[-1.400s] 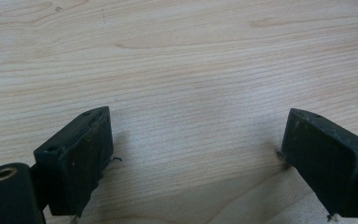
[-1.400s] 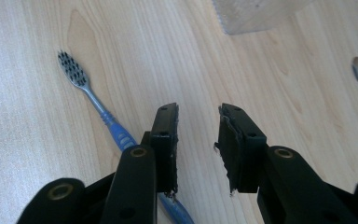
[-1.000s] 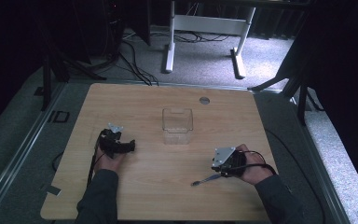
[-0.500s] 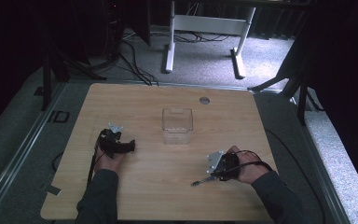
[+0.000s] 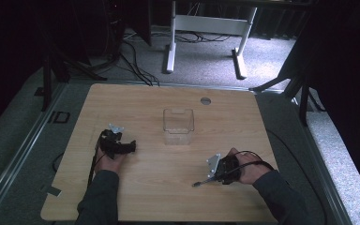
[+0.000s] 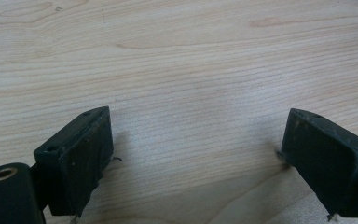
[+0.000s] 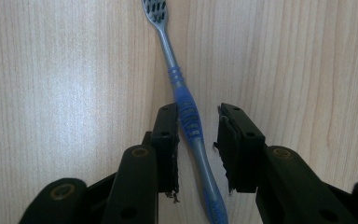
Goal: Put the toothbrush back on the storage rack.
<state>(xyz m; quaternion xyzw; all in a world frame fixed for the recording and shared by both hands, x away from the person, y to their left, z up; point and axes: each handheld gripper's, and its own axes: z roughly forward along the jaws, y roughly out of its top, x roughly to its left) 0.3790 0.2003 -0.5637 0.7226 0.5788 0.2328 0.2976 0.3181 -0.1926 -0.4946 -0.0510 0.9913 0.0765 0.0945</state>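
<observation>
Right claw (image 7: pixel 196 140) low over the desk (image 5: pixel 136 101), jaws partly apart and straddling a blue-grey toothbrush (image 7: pixel 185 105) that lies flat on the wood; the left jaw is at the handle's edge, the other clear of it. The jaws have just been narrowing. Left claw (image 6: pixel 200 154) gapes wide over bare wood. Clear plastic box (image 5: pixel 178 126) stands mid-desk, well apart from the toothbrush.

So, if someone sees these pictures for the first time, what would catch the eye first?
Probably the blue and grey toothbrush lying flat on the wooden table, between the jaws of the right claw; the left jaw is against its handle, while a gap remains at the right one. Next, the clear plastic box standing near the table's middle. The left claw rests wide open over bare wood.
</observation>
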